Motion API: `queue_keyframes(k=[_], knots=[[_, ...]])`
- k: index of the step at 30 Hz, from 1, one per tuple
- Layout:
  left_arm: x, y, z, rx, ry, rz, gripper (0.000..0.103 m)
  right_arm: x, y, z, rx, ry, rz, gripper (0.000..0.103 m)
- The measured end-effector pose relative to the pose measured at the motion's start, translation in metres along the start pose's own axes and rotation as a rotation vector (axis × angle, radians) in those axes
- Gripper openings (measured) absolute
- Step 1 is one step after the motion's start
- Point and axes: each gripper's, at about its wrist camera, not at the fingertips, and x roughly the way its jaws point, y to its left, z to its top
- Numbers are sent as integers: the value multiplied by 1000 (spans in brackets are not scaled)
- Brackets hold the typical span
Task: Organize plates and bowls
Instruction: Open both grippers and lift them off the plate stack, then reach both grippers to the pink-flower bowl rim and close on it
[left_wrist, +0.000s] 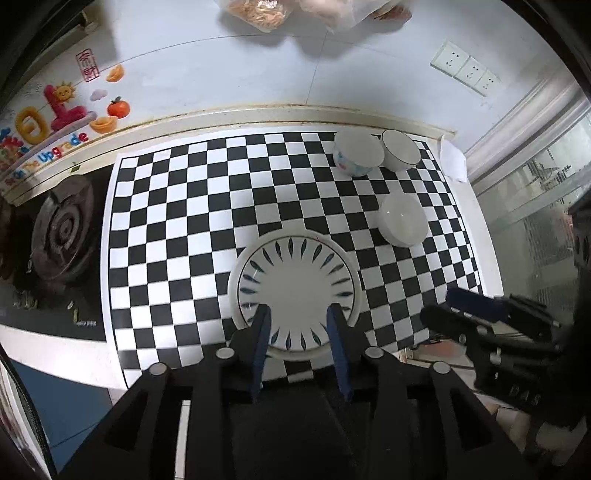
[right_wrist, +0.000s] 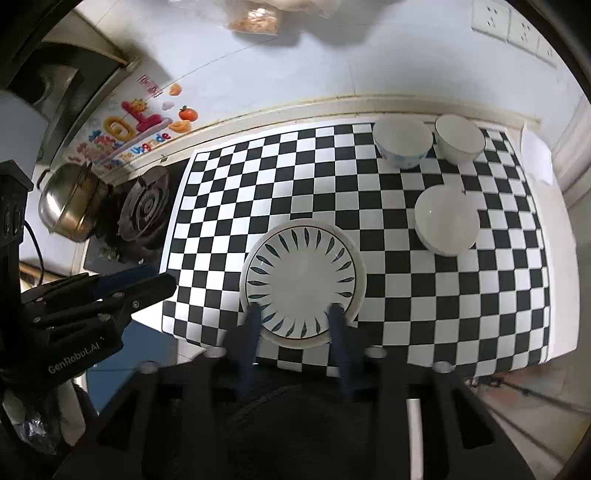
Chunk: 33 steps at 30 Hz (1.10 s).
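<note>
Now both fingers spread, gripping nothing, above leaf-pattern plate on checkered mat

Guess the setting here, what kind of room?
Likely a home kitchen: a gas burner set in the counter, a steel pot beside it, wall sockets, and bowls on a checkered mat.

Both views are taken from above, aimed steeply down along each pair of tongs. The checkered mat, the stacked plates just beyond the tips and three bowls farther out are shared. Each gripper is caught sideways in the other's view.
</note>
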Motion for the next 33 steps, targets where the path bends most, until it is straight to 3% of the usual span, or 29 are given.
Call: queue_keyframes(k=[6,11,18,23,28,32,33], knots=[[29,10,38,8,-8,-59,31,19,-25,13,135,-2,-17,54],[59,2,69,59,31,-125,31,26,-76,32,304,-55,-78,54],[121,-41,105,109,98,-102,31,42,-165,60,440,-86,-123,54],[193,-90,119,112,251,-156,31,86,-234,77,458,-6,-122,54],[252,-128,129,64,303,-128,31,136,-285,84,423,102,-82,53],[291,-138,130,1,357,-101,30,168,-310,88,386,167,-33,40],[296,-140,129,-12,358,-93,25,174,-314,90,376,179,-19,35]])
